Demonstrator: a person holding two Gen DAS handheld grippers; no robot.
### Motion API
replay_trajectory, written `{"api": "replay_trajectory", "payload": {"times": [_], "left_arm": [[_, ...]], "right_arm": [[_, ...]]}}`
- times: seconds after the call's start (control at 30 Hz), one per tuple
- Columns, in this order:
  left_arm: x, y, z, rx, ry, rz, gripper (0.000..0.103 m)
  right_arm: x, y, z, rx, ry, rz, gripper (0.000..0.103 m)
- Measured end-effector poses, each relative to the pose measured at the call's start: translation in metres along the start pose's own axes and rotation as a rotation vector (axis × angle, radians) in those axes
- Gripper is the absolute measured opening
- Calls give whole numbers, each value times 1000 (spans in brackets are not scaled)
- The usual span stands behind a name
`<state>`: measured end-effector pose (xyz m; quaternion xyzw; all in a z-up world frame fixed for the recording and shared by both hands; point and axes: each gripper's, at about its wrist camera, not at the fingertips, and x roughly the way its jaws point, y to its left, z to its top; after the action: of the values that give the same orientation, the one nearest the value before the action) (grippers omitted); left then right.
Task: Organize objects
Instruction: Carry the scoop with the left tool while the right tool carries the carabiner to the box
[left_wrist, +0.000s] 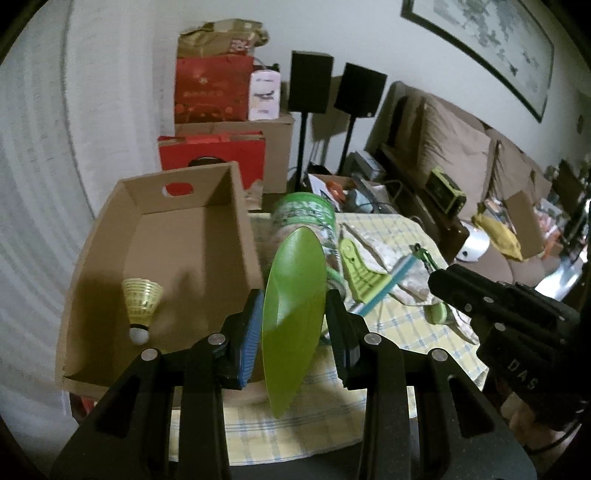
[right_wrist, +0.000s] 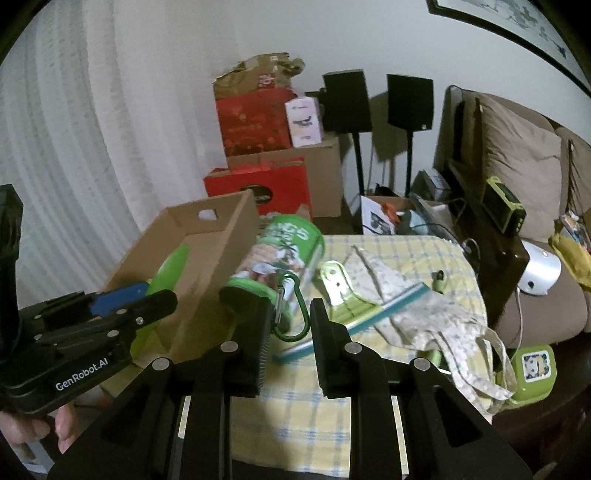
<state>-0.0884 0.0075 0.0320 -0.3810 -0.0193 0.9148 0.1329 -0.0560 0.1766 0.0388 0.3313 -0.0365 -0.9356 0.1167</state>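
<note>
L claw (left_wrist: 294, 321) grips green leaf-shaped dish (left_wrist: 293, 314) beside cardboard box (left_wrist: 177, 236); R claw (right_wrist: 286, 325) clamps carabiner (right_wrist: 291, 317).

Lime-green plate (left_wrist: 293, 317) — brown cardboard box (left_wrist: 110, 236), yellow-checked tablecloth (left_wrist: 402, 236)

Dim room, soft shadows, slight motion blur, heavy fisheye warp w/ dark corners.

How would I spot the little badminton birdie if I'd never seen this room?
Find the open cardboard box with a handle hole, standing at the left end of the checked yellow tablecloth. Look down inside it, at the near left corner of its floor. The shuttlecock lies there alone: a pale yellow skirt with a white rounded tip, the only thing in the box.
</note>
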Motion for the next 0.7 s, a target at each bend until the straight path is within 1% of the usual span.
{"api": "replay_trajectory", "payload": {"times": [0.37, 0.7], "left_arm": [[-13, 41, 1, -52, -18, 50, 32], [-8, 78, -1, -102, 11, 77, 32]], "right_arm": [[17, 46, 14, -45, 2, 45, 20], [39, 88, 18, -86, 28, 102, 20]]}}
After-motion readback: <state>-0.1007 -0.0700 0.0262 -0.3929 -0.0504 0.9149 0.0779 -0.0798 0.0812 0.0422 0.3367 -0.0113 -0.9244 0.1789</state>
